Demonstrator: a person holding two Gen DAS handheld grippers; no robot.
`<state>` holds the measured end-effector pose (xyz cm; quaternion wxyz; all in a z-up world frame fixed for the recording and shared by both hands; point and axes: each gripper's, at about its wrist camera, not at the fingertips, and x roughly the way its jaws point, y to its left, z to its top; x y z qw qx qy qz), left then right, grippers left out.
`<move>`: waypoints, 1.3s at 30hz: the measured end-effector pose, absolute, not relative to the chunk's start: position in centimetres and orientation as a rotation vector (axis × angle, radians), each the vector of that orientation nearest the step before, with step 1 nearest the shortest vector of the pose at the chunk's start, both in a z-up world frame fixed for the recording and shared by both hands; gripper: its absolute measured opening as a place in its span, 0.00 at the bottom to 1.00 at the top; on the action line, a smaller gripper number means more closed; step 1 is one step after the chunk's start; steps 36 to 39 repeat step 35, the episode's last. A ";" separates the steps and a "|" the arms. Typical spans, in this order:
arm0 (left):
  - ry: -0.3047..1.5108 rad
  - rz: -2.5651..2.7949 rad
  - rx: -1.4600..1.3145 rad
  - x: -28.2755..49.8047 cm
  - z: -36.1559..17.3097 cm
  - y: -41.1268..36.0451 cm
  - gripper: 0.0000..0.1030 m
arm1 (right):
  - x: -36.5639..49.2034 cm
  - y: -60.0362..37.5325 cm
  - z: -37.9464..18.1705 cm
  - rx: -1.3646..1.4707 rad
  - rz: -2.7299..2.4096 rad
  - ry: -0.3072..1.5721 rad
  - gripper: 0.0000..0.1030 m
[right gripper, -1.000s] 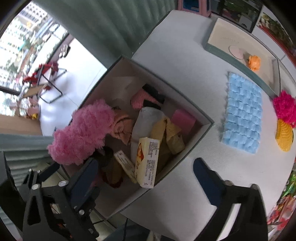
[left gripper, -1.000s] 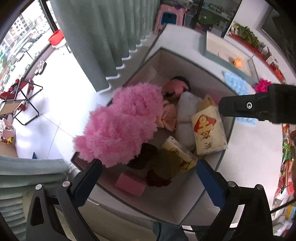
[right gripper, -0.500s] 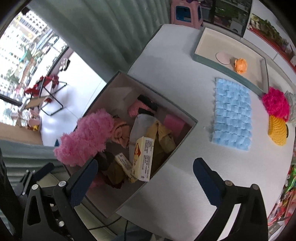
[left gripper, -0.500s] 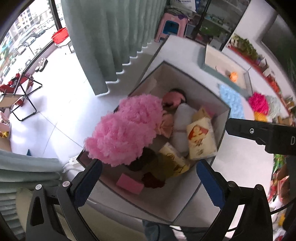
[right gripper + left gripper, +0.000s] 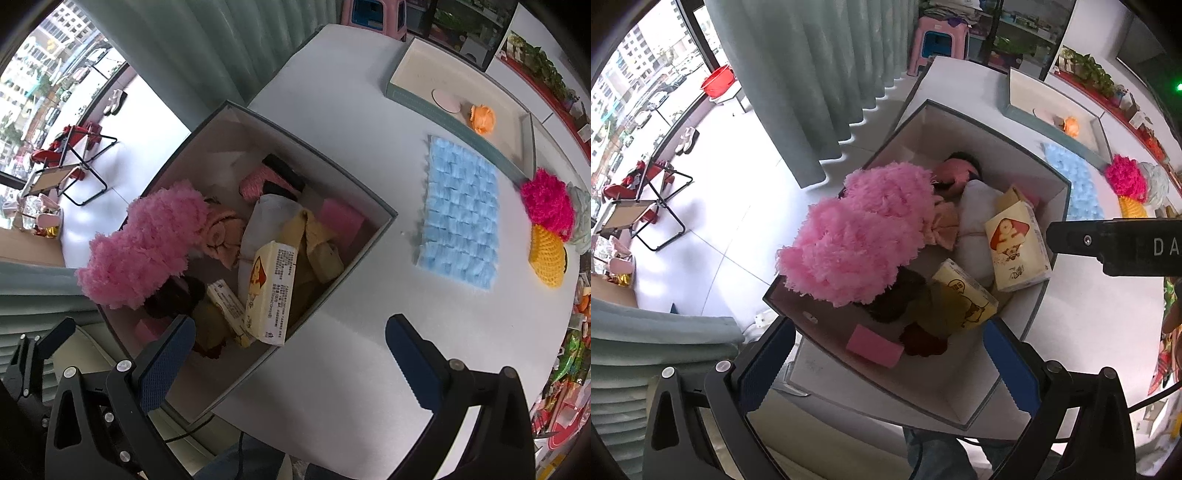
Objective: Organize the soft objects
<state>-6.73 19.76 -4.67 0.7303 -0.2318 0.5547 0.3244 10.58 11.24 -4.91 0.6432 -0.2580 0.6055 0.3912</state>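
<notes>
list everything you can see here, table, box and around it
storage box: 1, grey with white inside, at the table's edge
fluffy duster: 1, light pink, hanging over the box's wall
tissue packs: 2, yellow, in the box
sponge blocks: 2, pink, in the box
other soft items: count unclear, peach, white, dark, in the box
knit mat: 1, light blue, on the table
tray: 1, teal-edged, holds an orange flower and a pale disc
pom-pom: 1, magenta, beside the mat
knit piece: 1, yellow, below the pom-pom
stool: 1, pink, on the floor
left claw: open, empty
right claw: open, empty
</notes>
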 end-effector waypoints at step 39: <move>1.238 0.747 -0.572 -6.3 -5.5 21.2 0.99 | 10.7 12.2 -5.9 -0.616 0.931 1.388 1.00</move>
